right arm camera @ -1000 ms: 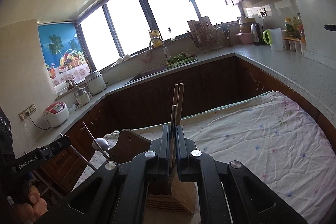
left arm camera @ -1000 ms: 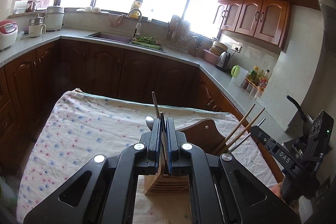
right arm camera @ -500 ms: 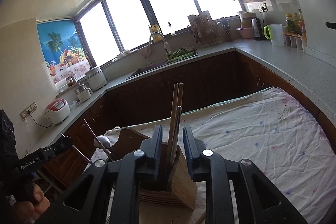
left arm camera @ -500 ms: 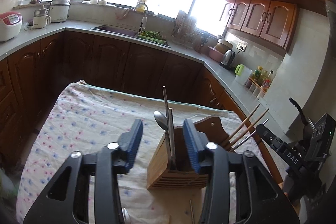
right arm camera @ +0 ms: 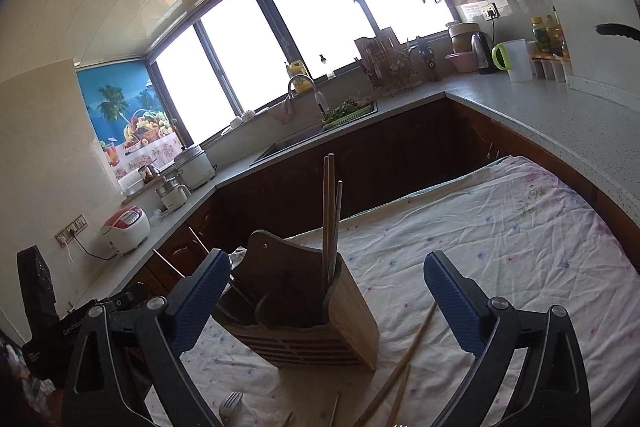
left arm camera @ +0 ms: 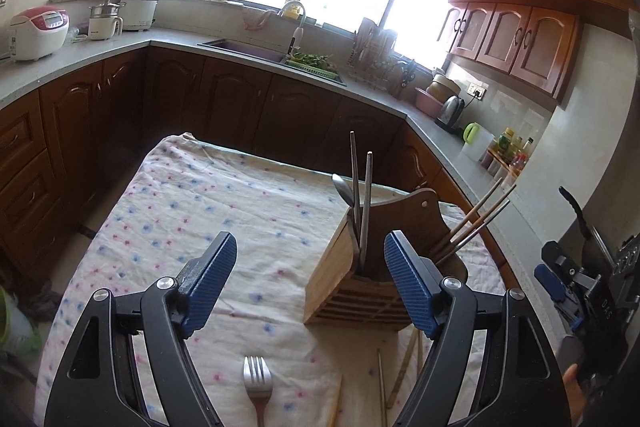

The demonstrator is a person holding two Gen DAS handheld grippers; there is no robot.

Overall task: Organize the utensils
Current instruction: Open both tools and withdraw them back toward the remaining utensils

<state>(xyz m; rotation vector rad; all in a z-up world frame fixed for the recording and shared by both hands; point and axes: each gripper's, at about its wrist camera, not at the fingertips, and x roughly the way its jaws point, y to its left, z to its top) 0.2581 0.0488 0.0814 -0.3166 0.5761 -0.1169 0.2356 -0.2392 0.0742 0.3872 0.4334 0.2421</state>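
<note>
Fork (left arm camera: 258, 381) and loose chopsticks (right arm camera: 404, 359) lie on the cloth-covered surface (left arm camera: 192, 211) just in front of the wooden holder (left arm camera: 352, 287), unsorted. Left claw (left arm camera: 310, 277) and right claw (right arm camera: 326, 301) both opening, empty. Beyond: holder's slots keep metal utensils (left arm camera: 362, 203) and wooden chopsticks (right arm camera: 330, 211) upright.

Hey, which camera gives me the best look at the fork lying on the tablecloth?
The left wrist view. The fork lies there in plain sight, tines pointing away, only the handle end cut off by the frame. The right wrist view catches just its tines at the bottom edge, beside the left finger.
</note>
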